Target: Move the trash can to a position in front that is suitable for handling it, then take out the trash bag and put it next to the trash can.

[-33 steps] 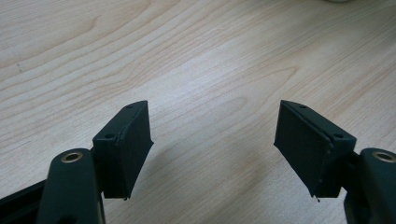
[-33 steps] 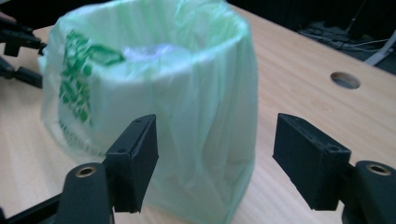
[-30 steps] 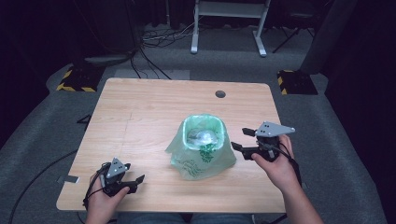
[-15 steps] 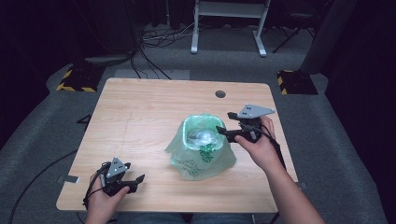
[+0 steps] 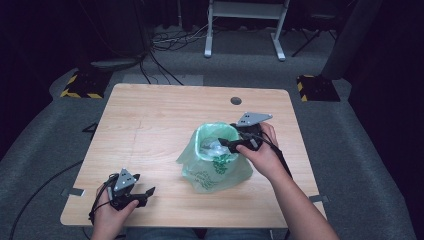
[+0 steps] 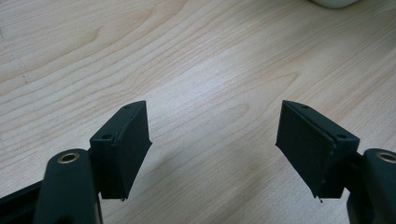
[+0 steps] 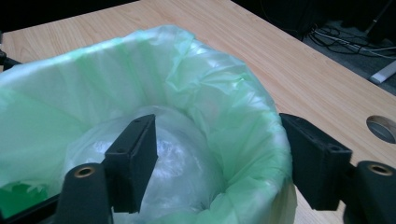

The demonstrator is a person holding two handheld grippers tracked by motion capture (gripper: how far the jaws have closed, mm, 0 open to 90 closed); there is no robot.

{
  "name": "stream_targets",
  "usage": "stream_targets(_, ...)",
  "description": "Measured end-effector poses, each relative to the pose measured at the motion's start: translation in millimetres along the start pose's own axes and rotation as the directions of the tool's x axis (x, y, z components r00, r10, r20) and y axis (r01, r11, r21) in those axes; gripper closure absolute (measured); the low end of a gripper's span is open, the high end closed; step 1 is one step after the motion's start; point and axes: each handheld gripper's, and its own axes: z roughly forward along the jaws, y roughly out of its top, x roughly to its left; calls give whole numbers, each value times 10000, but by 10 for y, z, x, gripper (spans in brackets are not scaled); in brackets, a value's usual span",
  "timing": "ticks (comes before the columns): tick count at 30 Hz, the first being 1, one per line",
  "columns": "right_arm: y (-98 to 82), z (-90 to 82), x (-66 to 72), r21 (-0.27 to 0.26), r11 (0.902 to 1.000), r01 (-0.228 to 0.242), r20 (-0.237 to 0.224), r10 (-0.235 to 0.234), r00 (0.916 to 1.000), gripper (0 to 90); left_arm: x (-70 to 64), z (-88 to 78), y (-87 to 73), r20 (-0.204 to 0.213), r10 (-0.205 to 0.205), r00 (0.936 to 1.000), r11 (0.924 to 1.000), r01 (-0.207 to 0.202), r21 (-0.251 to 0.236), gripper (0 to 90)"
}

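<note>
At the near left corner of the pale wooden table (image 5: 150, 115), the left gripper (image 5: 142, 194) rests with its jaws spread wide over bare wood, nothing between them. Right of centre stands the translucent green plastic bag (image 5: 212, 170), mouth rolled open over a bin, a crumpled clear plastic wad (image 7: 163, 154) inside. The right gripper (image 5: 227, 145) has swung in from the right and now straddles the bag's rim (image 7: 243, 140), jaws apart, one inside, one outside, likely about to pinch it. The small round cable hole (image 5: 236, 100) lies well clear; nothing blocks the way.
</note>
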Motion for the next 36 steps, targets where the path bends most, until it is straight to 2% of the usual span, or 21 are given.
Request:
stream_targets(10,-93,-111,163,-55,9996,275,-320,-277,9991,297,-38,37,27,54,179,9998,9998,-180,27,254)
stream_targets(13,-104,-151,236,-32,9985,551,-646,-552,9964,321,-49,52,33,140,148,9998,9999,-149,64,254)
stream_targets(18,-95,-134,291,-70,9977,679,-851,-682,9940,321,-47,73,72,132,337,9993,9994,-337,38,253)
stream_targets(25,-66,-81,408,-133,9963,847,-1145,-857,9897,318,-74,90,108,246,401,9989,9992,-401,-17,252)
stream_targets(28,-62,-88,430,-176,9964,826,-1073,-840,9907,317,-86,90,111,277,449,9986,9990,-447,-72,251)
stream_targets(30,-61,-125,437,-497,9962,712,-777,-749,9942,285,-93,82,113,279,482,9984,9988,-482,-25,251)
stream_targets(32,-63,-189,442,-807,9947,632,-483,-672,9966,275,-104,64,124,310,453,9985,9990,-453,-26,249)
stream_targets(36,-98,-375,466,-1037,9930,562,-398,-606,9974,271,-168,5,160,381,584,9976,9982,-580,-118,239)
